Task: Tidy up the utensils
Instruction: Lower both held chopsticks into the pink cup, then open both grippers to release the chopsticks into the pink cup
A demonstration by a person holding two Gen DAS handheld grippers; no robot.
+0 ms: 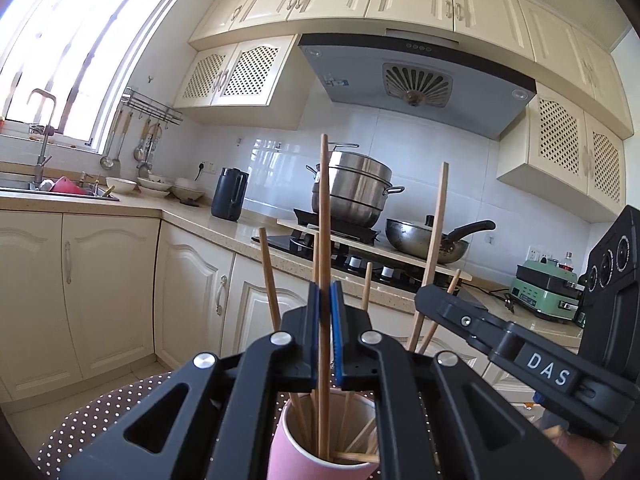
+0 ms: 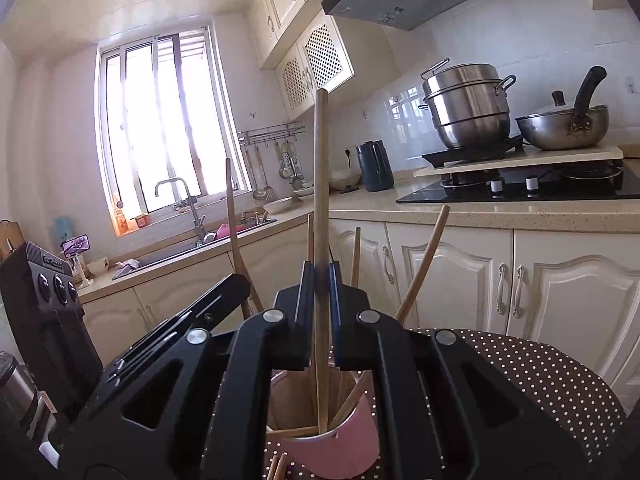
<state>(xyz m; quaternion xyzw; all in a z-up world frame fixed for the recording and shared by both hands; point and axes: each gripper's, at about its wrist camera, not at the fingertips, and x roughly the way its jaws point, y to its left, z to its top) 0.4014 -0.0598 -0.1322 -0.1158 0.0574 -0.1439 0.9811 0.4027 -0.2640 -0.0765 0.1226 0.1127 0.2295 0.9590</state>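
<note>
A pink paper cup (image 1: 292, 444) stands on the polka-dot table (image 1: 88, 420) and holds several wooden chopsticks. My left gripper (image 1: 325, 300) is shut on one upright chopstick (image 1: 324, 208) whose lower end is inside the cup. My right gripper (image 2: 321, 280) is shut on another upright chopstick (image 2: 320, 168), its lower end also in the pink cup (image 2: 340, 452). The right gripper also shows in the left wrist view (image 1: 436, 300), close beside the left one. Two loose chopstick ends (image 2: 276, 468) lie on the table by the cup.
The kitchen counter (image 1: 256, 236) runs behind with a sink (image 1: 60, 190), a dark kettle (image 1: 229, 194), a steamer pot (image 1: 352, 188) and a wok (image 1: 428, 240) on the stove. A steel flask (image 2: 16, 392) stands at left. Cabinets are below.
</note>
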